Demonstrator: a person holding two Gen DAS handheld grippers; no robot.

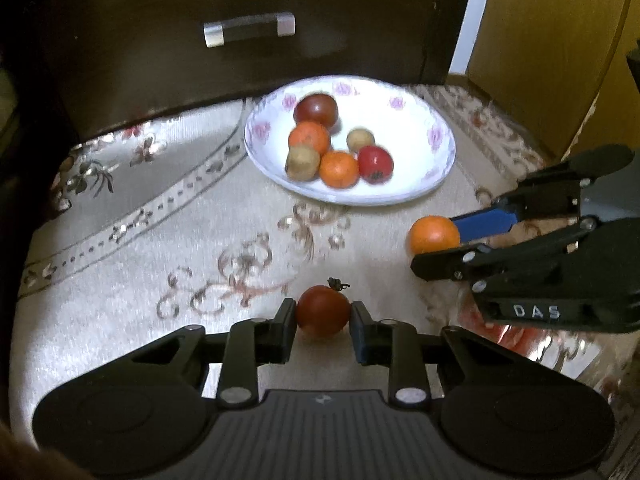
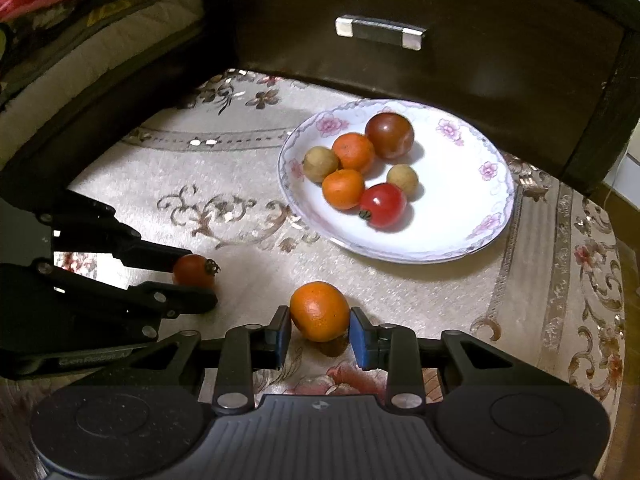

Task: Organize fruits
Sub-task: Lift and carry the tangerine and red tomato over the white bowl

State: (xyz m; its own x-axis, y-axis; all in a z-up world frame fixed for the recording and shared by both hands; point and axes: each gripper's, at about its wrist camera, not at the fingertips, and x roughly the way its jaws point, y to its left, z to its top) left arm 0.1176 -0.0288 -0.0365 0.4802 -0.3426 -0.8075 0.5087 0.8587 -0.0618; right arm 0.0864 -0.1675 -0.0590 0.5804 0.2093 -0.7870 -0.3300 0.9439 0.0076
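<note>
A white flowered plate (image 1: 436,128) (image 2: 472,216) holds several fruits: tomatoes, oranges and small brown fruits. My left gripper (image 1: 323,314) is shut on a dark red tomato (image 1: 322,310), which also shows in the right wrist view (image 2: 194,270) between the left gripper's fingers (image 2: 176,292). My right gripper (image 2: 319,320) is shut on an orange (image 2: 319,311), which also shows in the left wrist view (image 1: 434,234) between the right gripper's fingers (image 1: 486,220). Both fruits sit low over the patterned cloth, in front of the plate.
A cream cloth with floral patterns (image 1: 168,224) (image 2: 224,184) covers the surface. A dark wooden drawer front with a metal handle (image 1: 250,29) (image 2: 380,32) stands right behind the plate. A yellow wooden panel (image 1: 552,40) is at the right; bedding (image 2: 80,8) at the left.
</note>
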